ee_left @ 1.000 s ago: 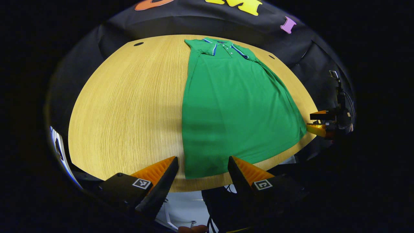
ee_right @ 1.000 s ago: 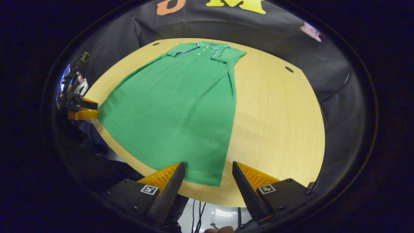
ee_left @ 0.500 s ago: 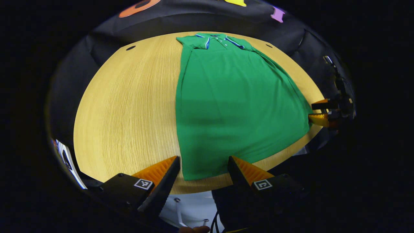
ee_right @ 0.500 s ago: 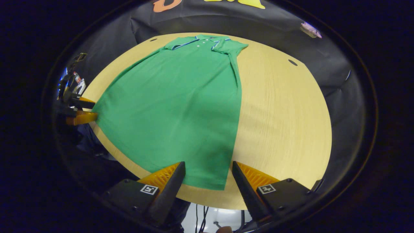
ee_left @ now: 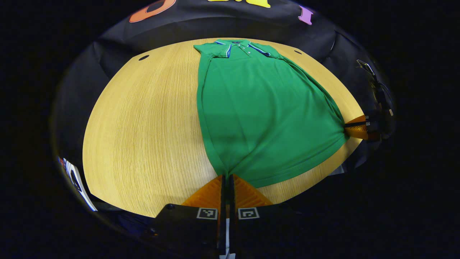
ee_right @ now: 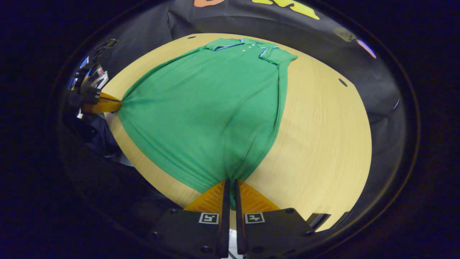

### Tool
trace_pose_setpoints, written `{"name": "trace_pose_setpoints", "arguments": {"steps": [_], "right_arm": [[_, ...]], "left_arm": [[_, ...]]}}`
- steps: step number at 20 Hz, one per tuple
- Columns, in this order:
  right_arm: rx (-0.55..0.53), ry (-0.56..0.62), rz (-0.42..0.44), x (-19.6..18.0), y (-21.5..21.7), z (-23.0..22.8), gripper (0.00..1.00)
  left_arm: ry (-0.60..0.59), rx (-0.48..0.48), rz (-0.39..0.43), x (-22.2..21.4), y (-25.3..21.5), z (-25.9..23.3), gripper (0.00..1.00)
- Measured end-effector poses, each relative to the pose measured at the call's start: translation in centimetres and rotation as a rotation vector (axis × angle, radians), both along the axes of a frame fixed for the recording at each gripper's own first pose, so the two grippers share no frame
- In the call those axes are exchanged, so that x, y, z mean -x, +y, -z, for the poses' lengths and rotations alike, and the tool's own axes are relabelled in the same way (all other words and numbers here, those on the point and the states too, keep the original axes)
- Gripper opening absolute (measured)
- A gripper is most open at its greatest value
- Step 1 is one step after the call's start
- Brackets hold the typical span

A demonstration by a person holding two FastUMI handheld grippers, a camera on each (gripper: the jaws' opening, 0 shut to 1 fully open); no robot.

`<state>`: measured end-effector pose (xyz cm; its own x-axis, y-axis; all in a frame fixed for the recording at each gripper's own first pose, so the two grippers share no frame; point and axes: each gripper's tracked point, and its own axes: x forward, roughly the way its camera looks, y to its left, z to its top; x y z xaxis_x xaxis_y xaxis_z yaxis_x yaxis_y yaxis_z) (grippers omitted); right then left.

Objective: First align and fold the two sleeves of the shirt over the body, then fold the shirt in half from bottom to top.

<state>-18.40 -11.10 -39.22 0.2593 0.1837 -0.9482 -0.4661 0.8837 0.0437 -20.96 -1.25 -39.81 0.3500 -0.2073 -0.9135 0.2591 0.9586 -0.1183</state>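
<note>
Green knit cloth, a polo shirt [ee_left: 258,108], lies flat on its back along the round wooden table [ee_left: 143,118], collar at the far edge and hem at the near edge. Its sleeves look already folded in: the body reads as one long, narrow panel with straight side edges, and a small fold of sleeve sits beside the collar on each shoulder. So the first part of the task appears done, and the bottom-to-top fold is what remains.

That fold seems to be just starting. Each near hem corner is pinched. The left gripper [ee_left: 226,181] has its fingers closed together on the shirt's left hem corner, and the cloth gathers into a point there. The right gripper [ee_right: 230,185] is closed the same way on the other hem corner. In the left gripper view the right gripper also appears at the table's right edge, clamped on its corner. Between the two grips the hem sags in a shallow curve, and soft creases fan from each pinch up the body. The hem still rests low near the table edge, not yet carried toward the collar.

The fabric looks thin, matte and limp, with a stitched hem and blue-and-white trim on the collar [ee_left: 239,46]. The table is pale, fine-grained and smooth, with small dark holes near its far rim.
</note>
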Motion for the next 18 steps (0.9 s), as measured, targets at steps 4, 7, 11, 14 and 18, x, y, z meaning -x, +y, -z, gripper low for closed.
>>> {"name": "trace_pose_setpoints", "arguments": {"steps": [4, 7, 11, 14, 18], "right_arm": [[-0.076, 0.082, 0.103, -0.2, 0.2, -0.9, 0.02], [-0.129, 0.082, 0.143, -1.2, 0.6, -2.4, 0.02], [-0.198, 0.077, 0.182, -3.1, 1.1, -4.2, 0.02], [-0.228, 0.052, 0.222, -5.0, 1.1, -5.5, 0.02], [-0.260, 0.031, 0.273, -8.0, 0.7, -6.7, 0.02]], "left_arm": [[0.030, 0.072, -0.003, 0.1, -0.8, -0.8, 0.04], [0.009, 0.087, 0.005, -1.0, -0.6, -2.0, 0.03], [-0.043, 0.087, 0.035, -3.0, -0.4, -3.5, 0.03], [-0.088, 0.102, 0.038, -5.1, -0.4, -4.8, 0.03], [-0.139, 0.115, 0.039, -8.2, -0.8, -6.1, 0.03]]}}
